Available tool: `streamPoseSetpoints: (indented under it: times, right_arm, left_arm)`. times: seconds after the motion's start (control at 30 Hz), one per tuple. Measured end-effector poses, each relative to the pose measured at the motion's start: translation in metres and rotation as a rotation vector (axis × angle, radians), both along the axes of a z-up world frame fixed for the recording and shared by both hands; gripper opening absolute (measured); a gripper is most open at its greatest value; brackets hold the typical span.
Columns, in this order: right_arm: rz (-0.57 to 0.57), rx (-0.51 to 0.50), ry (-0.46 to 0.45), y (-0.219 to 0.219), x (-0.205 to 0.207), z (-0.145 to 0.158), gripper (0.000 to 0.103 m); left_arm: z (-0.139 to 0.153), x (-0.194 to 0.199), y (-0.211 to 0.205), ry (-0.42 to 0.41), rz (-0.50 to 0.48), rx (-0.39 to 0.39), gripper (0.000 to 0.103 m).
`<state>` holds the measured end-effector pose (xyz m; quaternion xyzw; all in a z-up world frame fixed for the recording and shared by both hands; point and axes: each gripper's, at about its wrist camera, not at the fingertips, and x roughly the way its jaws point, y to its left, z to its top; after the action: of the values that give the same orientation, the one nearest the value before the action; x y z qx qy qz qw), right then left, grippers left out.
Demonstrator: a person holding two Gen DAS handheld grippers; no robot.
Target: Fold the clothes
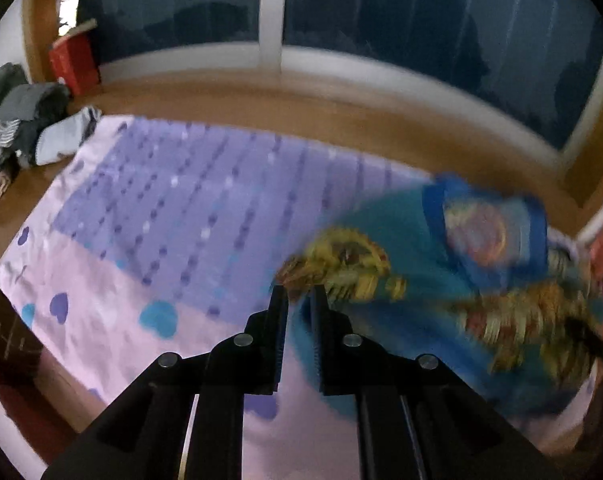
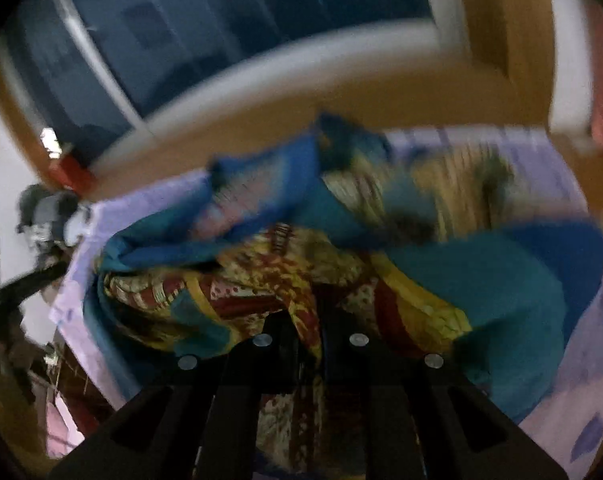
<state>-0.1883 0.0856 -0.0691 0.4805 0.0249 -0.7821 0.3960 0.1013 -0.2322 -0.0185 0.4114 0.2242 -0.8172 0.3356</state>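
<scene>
A teal and blue garment (image 1: 441,280) with yellow and red patterned bands lies bunched on a lilac and pink bed sheet (image 1: 161,220) printed with hearts. In the left wrist view it is at the right, blurred. My left gripper (image 1: 299,300) is at its near left edge, nearly shut, with a fold of blue cloth between the fingers. In the right wrist view the garment (image 2: 481,280) fills the middle. There my right gripper (image 2: 305,320) is shut on a strip of its patterned cloth, which hides the fingertips.
A pile of grey and white clothes (image 1: 17,120) lies at the far left beside the sheet. A red box (image 1: 75,62) stands on the wooden ledge (image 1: 301,108) below a dark window (image 1: 421,20). The sheet's left half lies bare.
</scene>
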Motion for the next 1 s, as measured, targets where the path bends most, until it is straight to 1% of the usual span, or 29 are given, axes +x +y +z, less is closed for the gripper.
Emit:
streamPoseSetpoints:
  times: [0.07, 0.13, 0.17, 0.2, 0.23, 0.27, 0.3, 0.33, 0.37, 0.47, 0.53, 0.6, 0.63, 0.7, 0.73, 0.83, 0.87, 0.93, 1.0]
  right_arm:
    - [-0.042, 0.035, -0.052, 0.001, -0.003, -0.012, 0.008]
    - [-0.071, 0.039, -0.075, 0.005, 0.007, -0.01, 0.01]
    - [-0.084, 0.039, -0.071, 0.008, 0.012, -0.006, 0.012]
    - [-0.095, 0.044, -0.056, 0.009, 0.017, -0.003, 0.014]
    - [-0.103, 0.05, -0.035, 0.009, 0.023, 0.001, 0.021]
    - [-0.112, 0.057, -0.009, 0.009, 0.03, 0.006, 0.032]
    - [-0.12, 0.061, 0.018, 0.008, 0.038, 0.012, 0.039]
    - [-0.128, 0.06, 0.049, 0.008, 0.045, 0.018, 0.051]
    - [-0.136, 0.057, 0.083, 0.01, 0.051, 0.025, 0.059]
    - [-0.145, 0.059, 0.178, 0.01, 0.066, 0.038, 0.069]
    - [-0.154, 0.082, 0.219, 0.009, 0.077, 0.04, 0.069]
    - [-0.166, 0.121, 0.244, 0.006, 0.081, 0.037, 0.069]
    - [-0.172, 0.141, 0.255, 0.004, 0.082, 0.035, 0.069]
    - [-0.18, 0.177, 0.274, 0.002, 0.082, 0.029, 0.069]
    - [-0.18, 0.183, 0.28, 0.005, 0.081, 0.028, 0.069]
    - [-0.185, 0.173, 0.305, 0.013, 0.076, 0.031, 0.069]
    - [-0.188, 0.166, 0.305, 0.016, 0.072, 0.032, 0.069]
    - [-0.19, 0.148, 0.282, 0.013, 0.061, 0.03, 0.069]
    - [-0.179, 0.107, 0.255, 0.011, 0.051, 0.026, 0.069]
  left_arm:
    - [0.002, 0.019, 0.006, 0.012, -0.025, 0.027, 0.013]
    - [0.005, 0.034, 0.006, 0.048, -0.049, 0.054, 0.021]
    - [0.004, 0.035, 0.005, 0.056, -0.063, 0.058, 0.029]
    - [0.004, 0.035, 0.005, 0.061, -0.082, 0.057, 0.033]
    - [0.006, 0.033, 0.007, 0.057, -0.11, 0.049, 0.034]
    - [0.006, 0.029, 0.008, 0.052, -0.135, 0.044, 0.035]
    - [0.007, 0.023, 0.01, 0.046, -0.166, 0.04, 0.035]
    - [0.008, 0.013, 0.013, 0.04, -0.208, 0.035, 0.035]
    - [0.009, 0.004, 0.018, 0.033, -0.25, 0.028, 0.035]
    - [0.011, -0.035, 0.04, -0.006, -0.417, -0.017, 0.035]
    - [0.012, -0.064, 0.063, -0.02, -0.561, -0.056, 0.035]
    - [0.01, -0.089, 0.084, -0.026, -0.674, -0.093, 0.036]
    - [0.006, -0.105, 0.095, -0.042, -0.724, -0.113, 0.036]
    - [-0.001, -0.13, 0.109, -0.068, -0.78, -0.126, 0.036]
    - [-0.003, -0.142, 0.116, -0.071, -0.814, -0.121, 0.036]
    - [-0.012, -0.173, 0.135, -0.083, -0.882, -0.11, 0.036]
    - [-0.014, -0.179, 0.139, -0.086, -0.889, -0.099, 0.036]
    - [-0.02, -0.194, 0.15, -0.086, -0.915, -0.05, 0.036]
    - [-0.024, -0.201, 0.159, -0.096, -0.937, -0.031, 0.036]
